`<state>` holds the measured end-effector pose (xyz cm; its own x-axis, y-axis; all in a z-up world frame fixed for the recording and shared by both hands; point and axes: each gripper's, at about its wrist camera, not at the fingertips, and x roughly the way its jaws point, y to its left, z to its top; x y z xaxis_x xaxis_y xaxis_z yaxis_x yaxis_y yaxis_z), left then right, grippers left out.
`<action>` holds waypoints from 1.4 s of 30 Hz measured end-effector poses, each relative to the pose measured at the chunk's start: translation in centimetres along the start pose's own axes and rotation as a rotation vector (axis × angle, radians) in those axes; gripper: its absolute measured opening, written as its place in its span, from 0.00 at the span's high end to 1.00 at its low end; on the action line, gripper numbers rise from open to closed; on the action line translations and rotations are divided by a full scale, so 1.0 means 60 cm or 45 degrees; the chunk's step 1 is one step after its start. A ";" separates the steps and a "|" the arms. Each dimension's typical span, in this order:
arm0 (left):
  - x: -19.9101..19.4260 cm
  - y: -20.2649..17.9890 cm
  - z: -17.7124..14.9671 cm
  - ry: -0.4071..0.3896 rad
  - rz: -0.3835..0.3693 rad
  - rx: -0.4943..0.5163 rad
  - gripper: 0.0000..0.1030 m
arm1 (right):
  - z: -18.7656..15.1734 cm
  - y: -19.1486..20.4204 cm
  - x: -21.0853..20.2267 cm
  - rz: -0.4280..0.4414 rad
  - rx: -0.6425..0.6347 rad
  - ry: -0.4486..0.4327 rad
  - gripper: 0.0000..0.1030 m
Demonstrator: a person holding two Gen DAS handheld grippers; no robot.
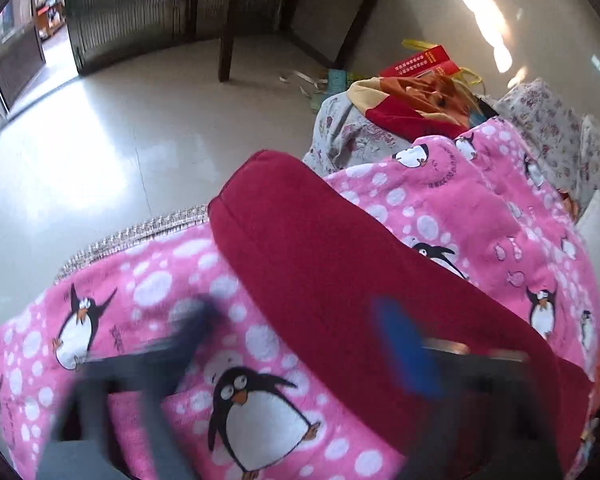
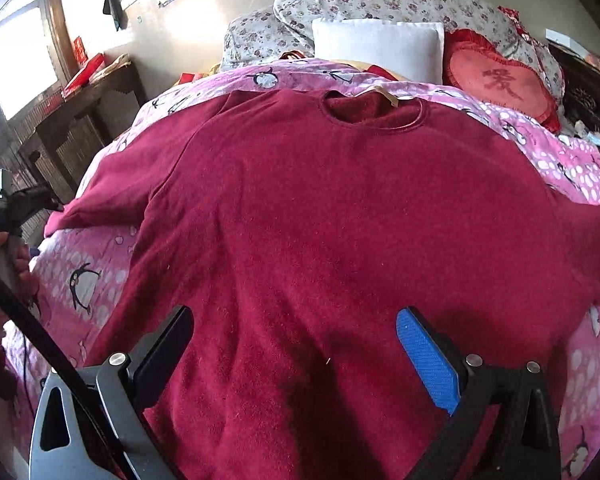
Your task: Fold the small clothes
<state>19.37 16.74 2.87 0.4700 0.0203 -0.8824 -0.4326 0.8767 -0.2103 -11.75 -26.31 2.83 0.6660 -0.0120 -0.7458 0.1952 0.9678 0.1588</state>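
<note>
A dark red sweater [image 2: 320,232] lies flat, front up, on a pink penguin blanket [image 2: 84,264], neck hole toward the pillows. My right gripper [image 2: 296,320] is open and empty just above the sweater's lower body. The left gripper shows at the far left of the right wrist view [image 2: 24,204], held in a hand near the left sleeve end. In the left wrist view that sleeve [image 1: 324,248] runs diagonally over the blanket [image 1: 148,304]. My left gripper [image 1: 300,316] is blurred, open and empty, its blue fingertip [image 1: 404,344] over the sleeve.
A white pillow [image 2: 376,48], a red heart cushion [image 2: 500,80] and a floral quilt [image 2: 380,0] lie at the bed's head. A dark wooden table [image 2: 88,108] stands left of the bed. More clothes [image 1: 412,108] are piled beyond the blanket; tiled floor [image 1: 100,152] lies past the bed edge.
</note>
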 end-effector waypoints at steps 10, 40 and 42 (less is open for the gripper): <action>-0.274 -0.192 -0.097 -0.315 -0.436 0.443 0.91 | 0.011 -0.078 -0.078 -0.011 0.118 -0.125 0.00; -0.310 -0.293 -0.349 -0.335 -0.550 1.187 0.08 | 0.092 -0.251 -0.072 -0.149 0.289 -0.167 0.00; -0.272 -0.273 -0.308 -0.272 -0.497 1.053 0.08 | 0.116 -0.248 -0.040 -0.122 0.279 -0.166 0.01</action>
<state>4.54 -6.81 12.94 0.6334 -0.3311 -0.6995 0.4307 0.9018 -0.0368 -11.26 -42.43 6.75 0.7215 -0.1468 -0.6767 0.4035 0.8833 0.2385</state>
